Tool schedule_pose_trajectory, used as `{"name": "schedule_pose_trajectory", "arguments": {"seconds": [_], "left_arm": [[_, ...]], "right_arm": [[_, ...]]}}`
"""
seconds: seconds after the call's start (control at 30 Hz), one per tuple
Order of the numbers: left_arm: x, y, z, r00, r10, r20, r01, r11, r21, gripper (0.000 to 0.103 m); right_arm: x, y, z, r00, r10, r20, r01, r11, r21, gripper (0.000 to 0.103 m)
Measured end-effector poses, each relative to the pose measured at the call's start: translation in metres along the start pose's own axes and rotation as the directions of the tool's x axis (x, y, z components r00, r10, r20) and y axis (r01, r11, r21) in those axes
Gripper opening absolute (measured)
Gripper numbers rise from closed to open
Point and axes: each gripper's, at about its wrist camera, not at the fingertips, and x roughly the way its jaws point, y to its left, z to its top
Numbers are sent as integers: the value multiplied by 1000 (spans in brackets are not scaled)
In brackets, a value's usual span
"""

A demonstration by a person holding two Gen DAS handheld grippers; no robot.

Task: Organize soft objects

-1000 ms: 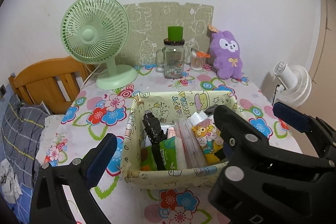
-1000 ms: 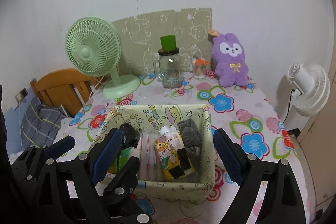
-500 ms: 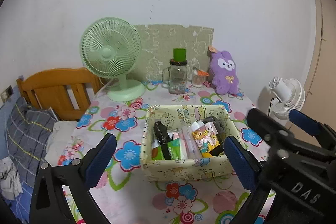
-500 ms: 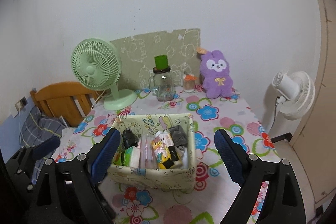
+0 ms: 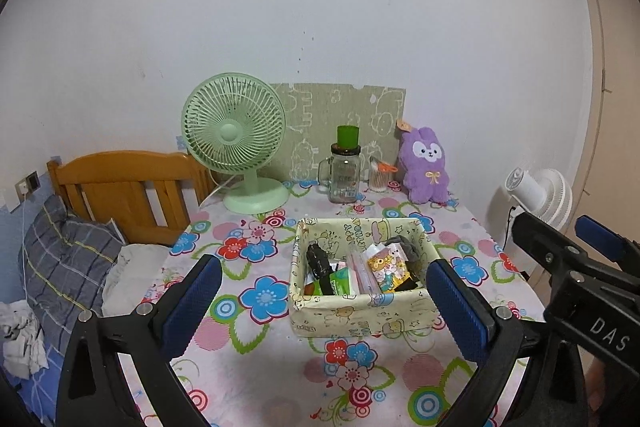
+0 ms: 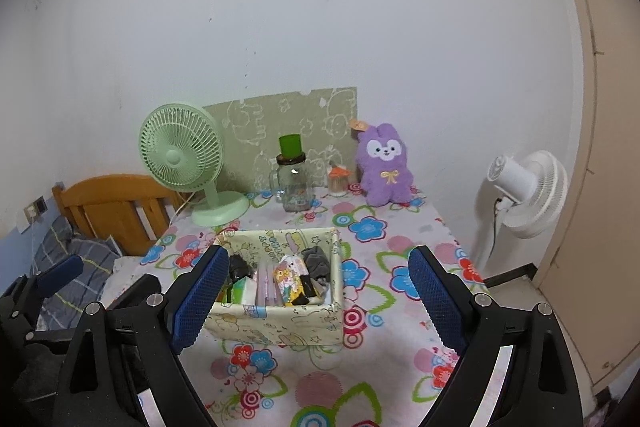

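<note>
Both the left gripper and right gripper are hanging spread and empty above the fabric basket at frame centre (light, floppy-walled, probably best pinched at its rim).

The left claw hangs wide apart above the table, framing the filled fabric basket.

Purple plush rabbit; floral tablecloth; green fan.
</note>
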Motion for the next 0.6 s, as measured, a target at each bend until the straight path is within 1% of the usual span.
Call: {"name": "schedule_pose_trajectory", "arguments": {"seconds": [0.27,0.6], "left_arm": [[-19,4,-9,1000,-3,28,3,1000,-1,103],[-29,5,-15,999,-1,37,1,1000,-10,103]], "right_arm": [[-25,-5,-10,1000,-11,24,11,1000,13,96],[-38,-8,-16,999,-26,34,26,1000,15,97]]}}
